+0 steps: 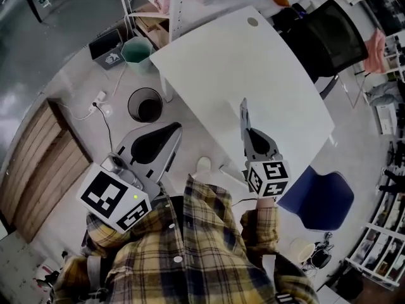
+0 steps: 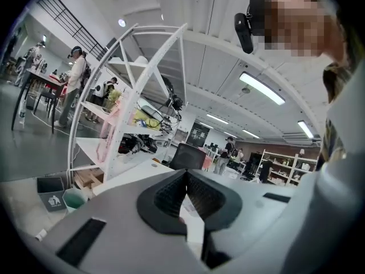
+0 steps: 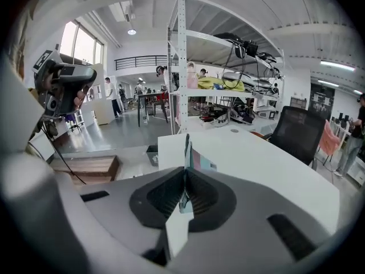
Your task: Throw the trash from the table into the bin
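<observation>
The right gripper (image 1: 247, 130) was clamped shut on a thin flat packet (image 1: 243, 109), held on edge above the bench (image 1: 253, 62) just inside its near edge. In the right gripper view the packet (image 3: 188, 150) stood upright out of the closed right gripper (image 3: 185, 174), showing pink and pale blue on one face. The left gripper (image 1: 176, 129) hung over the floor off the bench's left edge, close to the person's plaid sleeve (image 1: 107, 246). In its own view the left gripper (image 2: 186, 173) had its jaws together at the tips, and I could make out nothing between them. A round black bin (image 1: 145, 104) stood on the floor beside the bench's left corner, just beyond the left gripper. A green bin (image 1: 137, 53) stood farther off by the shelving rack (image 2: 131, 96).
</observation>
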`<state>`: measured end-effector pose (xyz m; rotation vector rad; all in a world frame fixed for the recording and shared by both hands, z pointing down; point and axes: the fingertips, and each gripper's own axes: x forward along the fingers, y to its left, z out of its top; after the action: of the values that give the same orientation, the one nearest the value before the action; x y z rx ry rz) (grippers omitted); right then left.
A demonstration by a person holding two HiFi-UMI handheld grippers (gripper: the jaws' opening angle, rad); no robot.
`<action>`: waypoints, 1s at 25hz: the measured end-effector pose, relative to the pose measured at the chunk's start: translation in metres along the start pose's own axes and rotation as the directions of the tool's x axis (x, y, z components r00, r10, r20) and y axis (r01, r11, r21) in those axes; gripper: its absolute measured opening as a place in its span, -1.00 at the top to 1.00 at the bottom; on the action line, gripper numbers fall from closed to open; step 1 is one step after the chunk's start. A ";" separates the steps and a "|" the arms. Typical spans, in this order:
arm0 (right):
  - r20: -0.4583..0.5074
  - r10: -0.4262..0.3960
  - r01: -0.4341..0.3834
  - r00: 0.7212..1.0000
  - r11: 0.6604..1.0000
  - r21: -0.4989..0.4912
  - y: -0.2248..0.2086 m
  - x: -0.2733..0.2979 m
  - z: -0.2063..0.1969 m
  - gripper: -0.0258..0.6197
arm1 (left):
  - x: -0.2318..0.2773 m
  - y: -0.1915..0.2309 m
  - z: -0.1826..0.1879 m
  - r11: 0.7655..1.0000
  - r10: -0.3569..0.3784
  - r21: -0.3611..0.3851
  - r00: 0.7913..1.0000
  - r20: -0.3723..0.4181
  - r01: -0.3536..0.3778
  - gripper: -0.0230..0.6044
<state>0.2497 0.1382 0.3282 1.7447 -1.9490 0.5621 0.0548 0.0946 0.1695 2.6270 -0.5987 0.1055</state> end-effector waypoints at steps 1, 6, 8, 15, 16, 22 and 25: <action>0.006 0.010 -0.010 1.000 1.000 -0.003 0.014 0.011 0.009 0.90 | -0.009 0.016 0.006 1.000 0.015 0.003 1.000 0.007 -0.015 0.90; 0.021 0.080 -0.079 0.997 0.995 -0.054 0.085 0.077 0.051 0.90 | -0.057 0.097 0.023 0.995 0.095 0.009 0.995 0.016 -0.095 0.90; 0.024 0.105 -0.103 0.994 0.992 -0.069 0.113 0.100 0.066 0.90 | -0.076 0.126 0.026 0.993 0.120 0.004 0.993 0.011 -0.120 0.90; -0.002 0.211 -0.209 0.978 0.969 -0.134 0.206 0.159 0.106 0.90 | -0.133 0.199 0.032 0.979 0.200 -0.049 0.980 0.025 -0.199 0.90; -0.012 0.229 -0.228 0.973 0.963 -0.146 0.217 0.165 0.109 0.90 | -0.140 0.207 0.032 0.975 0.213 -0.063 0.977 0.029 -0.211 0.90; -0.070 0.336 -0.343 0.939 0.921 -0.186 0.269 0.198 0.128 0.90 | -0.164 0.242 0.030 0.949 0.289 -0.144 0.956 0.044 -0.280 0.90; -0.102 0.377 -0.391 0.920 0.898 -0.202 0.281 0.218 0.130 0.90 | -0.165 0.260 0.024 0.932 0.325 -0.179 0.945 0.040 -0.314 0.90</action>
<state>-0.0581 -0.0818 0.3524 1.2000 -2.2321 0.4998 -0.2066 -0.0608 0.2247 2.3560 -1.0117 0.0591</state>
